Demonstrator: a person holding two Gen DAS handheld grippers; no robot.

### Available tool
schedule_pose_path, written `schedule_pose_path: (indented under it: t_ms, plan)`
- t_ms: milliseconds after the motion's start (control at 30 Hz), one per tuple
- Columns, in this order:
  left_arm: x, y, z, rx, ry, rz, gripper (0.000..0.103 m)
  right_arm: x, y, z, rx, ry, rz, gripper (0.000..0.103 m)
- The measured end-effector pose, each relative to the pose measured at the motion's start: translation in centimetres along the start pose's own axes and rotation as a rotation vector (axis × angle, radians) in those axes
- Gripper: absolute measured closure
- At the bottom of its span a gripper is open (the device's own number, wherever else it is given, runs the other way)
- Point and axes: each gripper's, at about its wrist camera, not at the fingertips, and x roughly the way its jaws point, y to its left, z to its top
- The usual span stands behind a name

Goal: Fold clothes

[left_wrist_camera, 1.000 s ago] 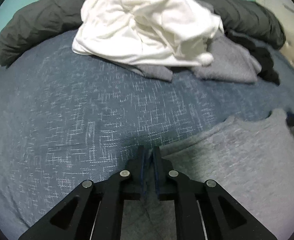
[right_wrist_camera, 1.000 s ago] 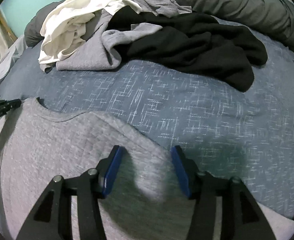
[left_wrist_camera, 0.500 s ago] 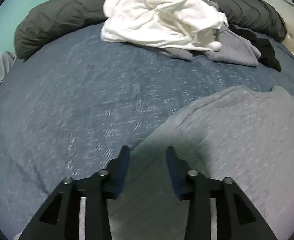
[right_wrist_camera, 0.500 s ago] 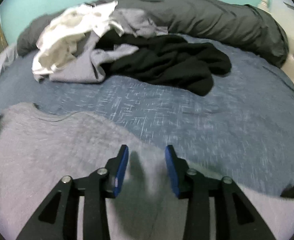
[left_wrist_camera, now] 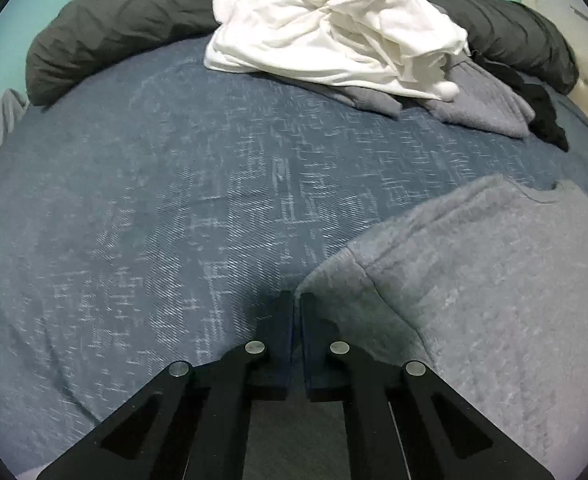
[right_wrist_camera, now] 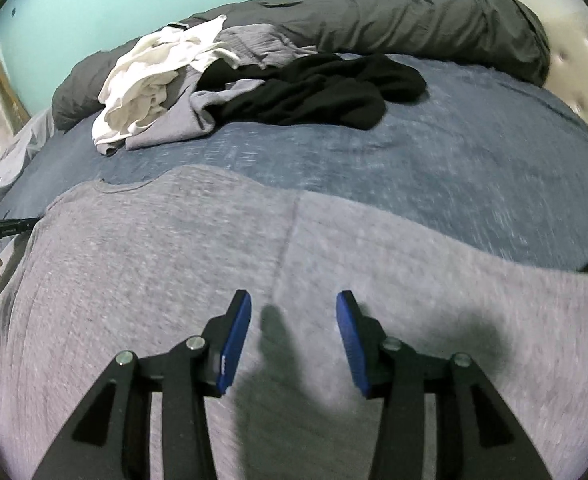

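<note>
Each camera rides low over the bed (left_wrist_camera: 198, 184), looking forward along its own fingers toward the far wall (right_wrist_camera: 134, 4). Both views share the grey sweater (left_wrist_camera: 494, 280) close in and the laundry pile (right_wrist_camera: 198, 76) beyond; the right one faces slightly leftward.

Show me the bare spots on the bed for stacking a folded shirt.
Widest bare patch: blue bedspread left of the spread grey sweatshirt, below the white garment. A second strip runs between the sweatshirt and the black garment. The far end along the dark grey comforter is crowded.
</note>
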Motion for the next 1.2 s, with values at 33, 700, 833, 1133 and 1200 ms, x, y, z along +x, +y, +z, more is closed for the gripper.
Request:
schedule_pose_path:
  t_ms: [33,700,833,1133,1200]
  plan:
    - [0.1,0.1,0.1,-0.007,0.002,0.006,0.1,-0.3,-0.4,-0.3,0.009,-0.004,-0.004,0.058]
    - [-9.7,-2.3,-4.9,-0.092,-0.067,-0.017,0.053,-20.8,-19.6,-3.7,0.379,-0.18,-0.238,0.043]
    - [-11.4,-3.5,-6.4,-0.09,-0.071,-0.02,0.052,-23.9,-24.4,-5.9,0.518,-0.171,-0.298,0.043]
    - [-15.7,-5.6,-7.9,-0.086,-0.114,-0.042,0.048,-26.7,-30.6,-10.2,0.719,-0.169,-0.304,0.043]
    - [-16.4,-5.7,-8.2,-0.097,-0.124,-0.047,0.047,-26.9,-31.1,-10.5,0.735,-0.171,-0.296,0.043]
